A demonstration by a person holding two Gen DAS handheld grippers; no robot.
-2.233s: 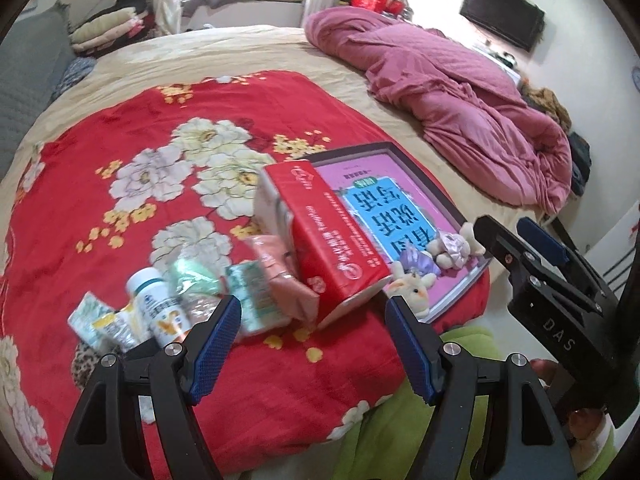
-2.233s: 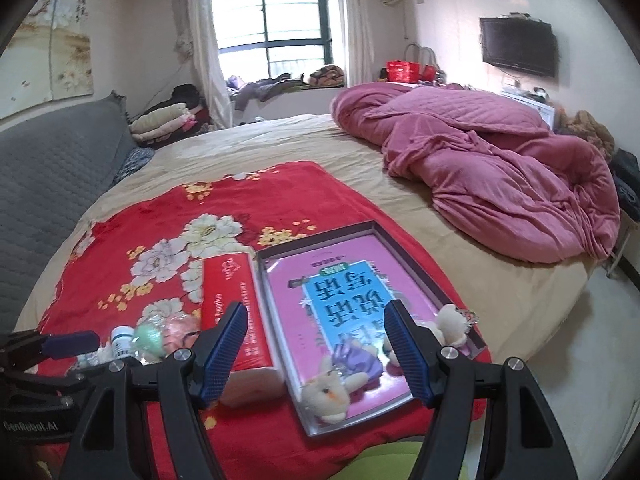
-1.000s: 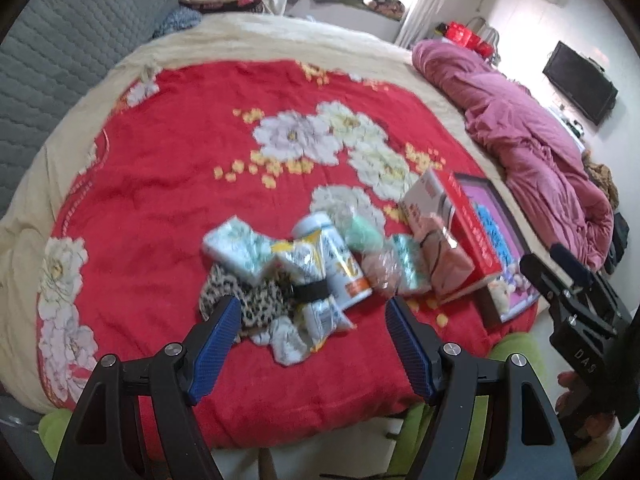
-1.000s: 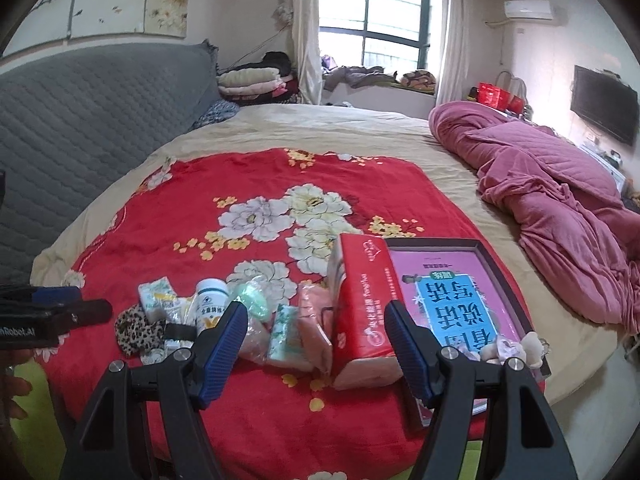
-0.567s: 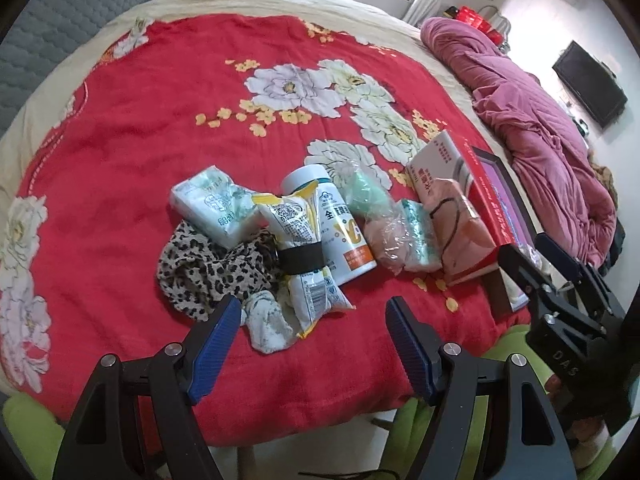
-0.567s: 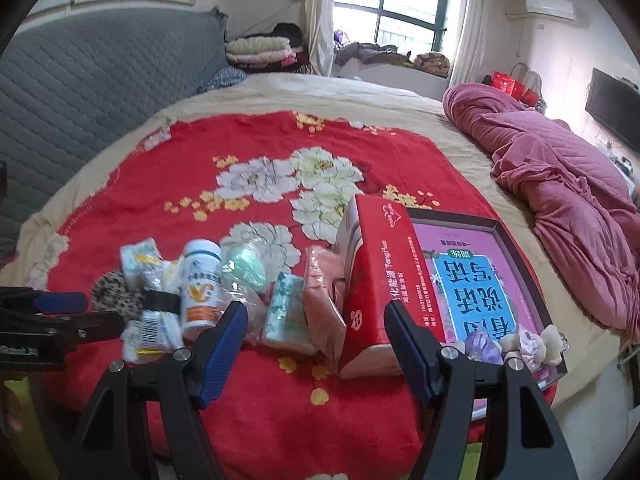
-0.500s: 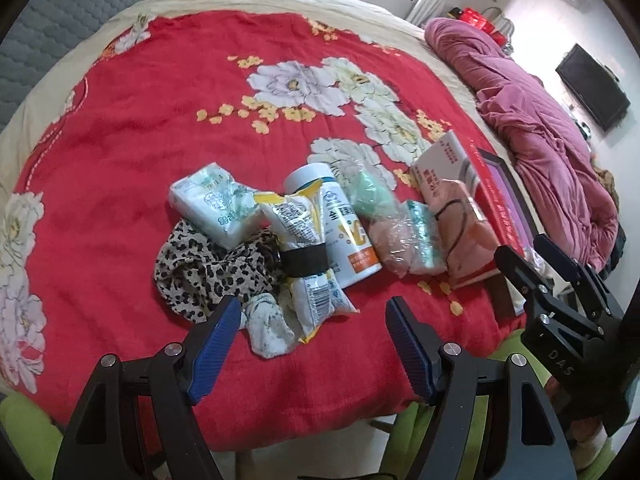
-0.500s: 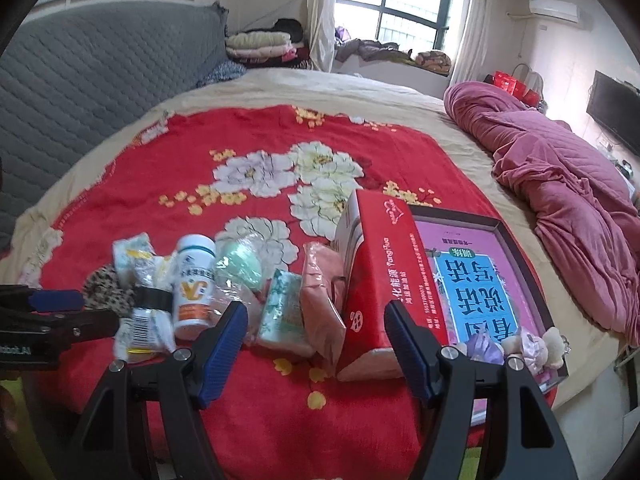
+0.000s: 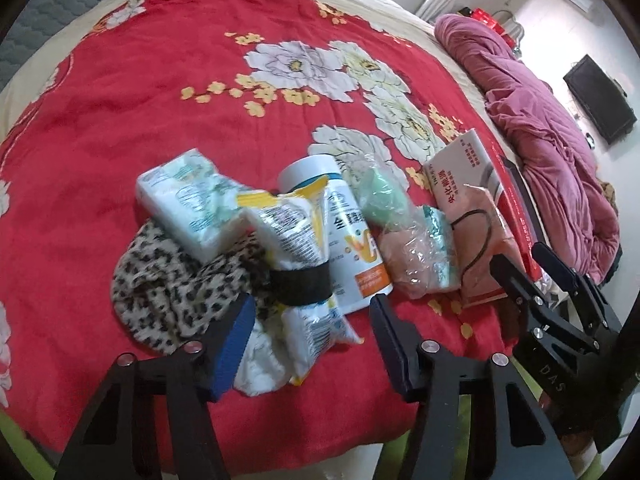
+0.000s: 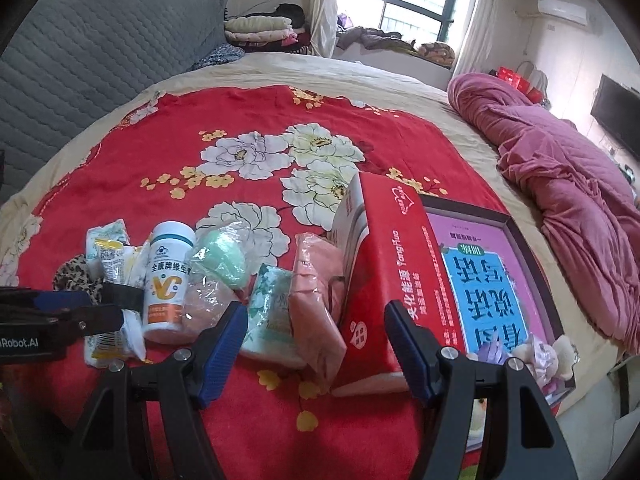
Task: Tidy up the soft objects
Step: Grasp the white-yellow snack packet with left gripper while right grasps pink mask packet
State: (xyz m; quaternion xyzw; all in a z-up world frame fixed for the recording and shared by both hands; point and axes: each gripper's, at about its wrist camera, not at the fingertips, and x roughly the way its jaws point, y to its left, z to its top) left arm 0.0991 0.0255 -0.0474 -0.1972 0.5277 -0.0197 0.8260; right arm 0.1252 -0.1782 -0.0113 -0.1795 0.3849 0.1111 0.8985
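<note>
On the red flowered blanket [image 9: 168, 80] lies a heap of small things: a leopard-print cloth [image 9: 160, 280], a tissue pack [image 9: 188, 200], a white bottle [image 9: 348, 240] and a crinkled snack packet [image 9: 296, 248] with a black band. My left gripper [image 9: 312, 336] hangs low over the packet's near end. Its jaws are closing with the packet between them, and the pads do not press on it. My right gripper [image 10: 316, 350] stands open above a pink soft pack [image 10: 316, 300] and a flowered tissue pack [image 10: 268, 312], holding nothing.
A red tissue box [image 10: 396, 264] stands beside a dark tray [image 10: 532, 256] holding a pink book and small plush toys [image 10: 540, 356]. Bagged green and pink sponges [image 10: 218, 264] lie by the bottle. A crumpled pink quilt [image 10: 560, 152] fills the bed's right side. The bed edge is just below the grippers.
Both grippers have sunk closer to the heap. The left gripper's fingers have drawn nearer together around the snack packet. The right gripper's opening looks the same.
</note>
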